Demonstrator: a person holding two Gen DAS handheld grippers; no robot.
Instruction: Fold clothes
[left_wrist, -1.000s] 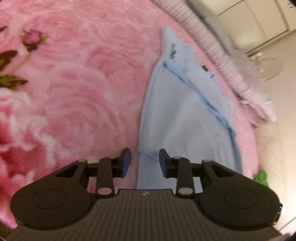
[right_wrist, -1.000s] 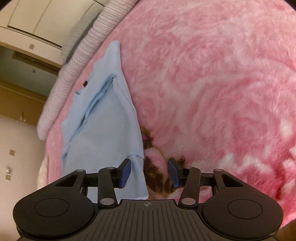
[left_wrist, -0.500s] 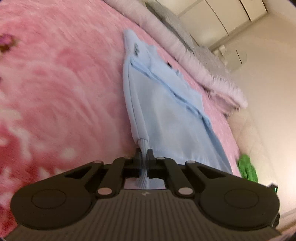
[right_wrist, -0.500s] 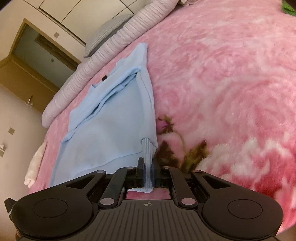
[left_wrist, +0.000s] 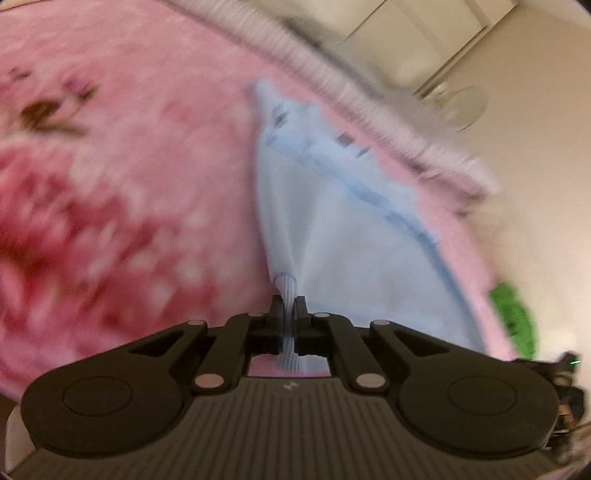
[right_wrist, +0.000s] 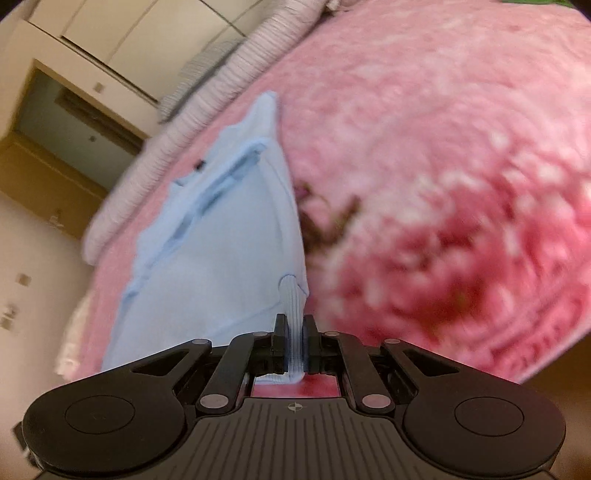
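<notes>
With the left gripper (left_wrist: 289, 307) and right gripper (right_wrist: 294, 326) each pinching the light blue garment's (left_wrist: 354, 236) ribbed hem, we judge the next move is carrying it evenly toward the collar.

A home bedroom is indicated by a pink floral blanket (right_wrist: 443, 147), a ribbed bolster (right_wrist: 229, 77) along its far edge, and built-in wardrobes (right_wrist: 110, 37) beyond.
</notes>
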